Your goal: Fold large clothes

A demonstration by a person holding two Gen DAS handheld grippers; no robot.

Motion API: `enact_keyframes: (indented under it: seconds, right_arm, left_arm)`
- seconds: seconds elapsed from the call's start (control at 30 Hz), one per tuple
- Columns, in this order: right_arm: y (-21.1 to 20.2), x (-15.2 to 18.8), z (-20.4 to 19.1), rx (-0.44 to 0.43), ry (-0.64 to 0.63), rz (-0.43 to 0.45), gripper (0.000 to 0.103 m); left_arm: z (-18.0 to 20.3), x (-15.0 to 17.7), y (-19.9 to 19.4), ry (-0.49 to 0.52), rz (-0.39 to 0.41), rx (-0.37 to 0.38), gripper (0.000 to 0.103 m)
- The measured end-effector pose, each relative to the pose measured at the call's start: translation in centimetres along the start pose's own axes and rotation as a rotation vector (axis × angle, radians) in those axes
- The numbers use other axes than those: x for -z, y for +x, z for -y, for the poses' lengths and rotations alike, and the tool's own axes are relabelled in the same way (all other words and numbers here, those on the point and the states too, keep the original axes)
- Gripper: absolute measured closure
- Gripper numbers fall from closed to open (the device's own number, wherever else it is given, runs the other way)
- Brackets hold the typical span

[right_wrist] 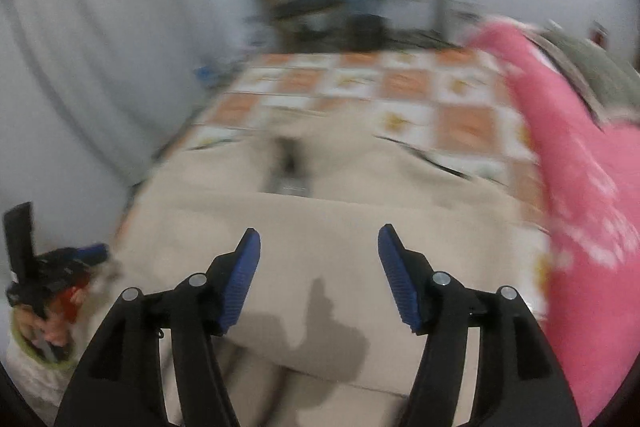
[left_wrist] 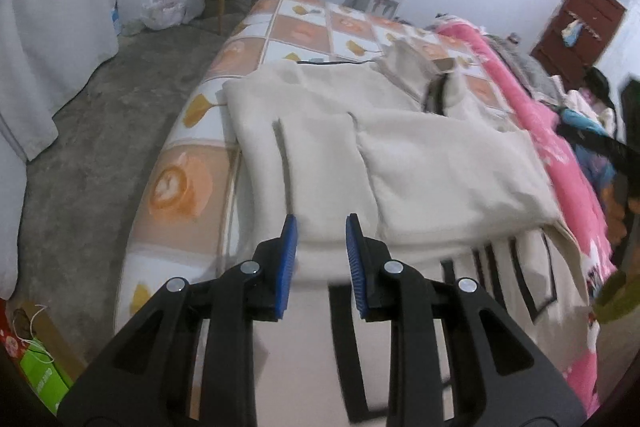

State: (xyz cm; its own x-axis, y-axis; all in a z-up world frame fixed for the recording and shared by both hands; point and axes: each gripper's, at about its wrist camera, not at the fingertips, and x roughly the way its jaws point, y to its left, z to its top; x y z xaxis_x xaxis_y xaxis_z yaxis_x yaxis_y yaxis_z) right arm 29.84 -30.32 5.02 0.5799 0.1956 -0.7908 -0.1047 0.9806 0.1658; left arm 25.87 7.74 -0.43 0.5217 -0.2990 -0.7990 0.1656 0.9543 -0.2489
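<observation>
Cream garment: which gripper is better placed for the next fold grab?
Right, probably. The right gripper is open above the cream garment; the left gripper has a narrower gap and nothing between its pads.

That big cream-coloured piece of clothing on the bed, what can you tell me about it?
The cream garment looks like soft, fleecy fabric, partly folded into overlapping layers with a collar bunched at its far end. Black stripes mark the part nearest the camera. It lies flat on the checked bedsheet, beside a pink blanket. Nothing grips it.

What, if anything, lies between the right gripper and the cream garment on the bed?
Nothing visible: the right gripper hangs open directly over the cream garment, with only its own shadow on the cloth below.
</observation>
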Motion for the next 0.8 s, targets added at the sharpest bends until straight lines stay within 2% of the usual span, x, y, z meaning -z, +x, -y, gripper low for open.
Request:
enact_keyframes:
  seconds: [0.07,0.17,0.27,0.33,0.37,0.43,0.47,0.53,0.63,0.8]
  right_arm:
    - [0.4,0.4,4.1,0.061,0.08,-0.014,0.043]
    - [1.5,0.8,8.2,0.11,0.161,-0.027,0.043]
    - [2.8,1.3,11.3,0.141,0.204,-0.044,0.043]
    - [3.9,1.5,12.2,0.158,0.21,-0.059,0.043]
    - [4.3,1.6,12.5,0.165,0.208,-0.064,0.045]
    - [5.2,1.8,12.8,0.175,0.195,-0.078,0.059]
    - [5.7,1.9,12.9,0.177,0.188,-0.086,0.069]
    - [6.0,2.2,13.2,0.175,0.178,-0.09,0.078]
    - [6.2,2.3,13.4,0.186,0.161,-0.085,0.078]
    - [6.4,2.5,13.3,0.195,0.133,-0.082,0.078]
  left_arm:
    - [-0.1,-1.2,2.0,-0.002,-0.036,-0.028,0.079]
    - [-0.4,-2.4,4.9,-0.016,-0.09,-0.066,0.079]
    - [-0.2,-2.6,5.8,-0.018,-0.079,-0.099,0.079]
    - [0.3,-2.5,5.8,0.001,-0.061,-0.121,0.096]
    - [0.4,-2.5,5.8,0.01,-0.057,-0.123,0.096]
    - [0.8,-2.4,5.3,0.037,-0.035,-0.138,0.099]
    - [1.2,-2.5,4.5,0.052,-0.005,-0.133,0.099]
    - [1.6,-2.8,2.8,0.069,0.052,-0.13,0.099]
    - [1.7,-3.0,1.4,0.056,0.094,-0.113,0.099]
    - [0.6,-1.9,5.2,0.035,-0.011,-0.176,0.099]
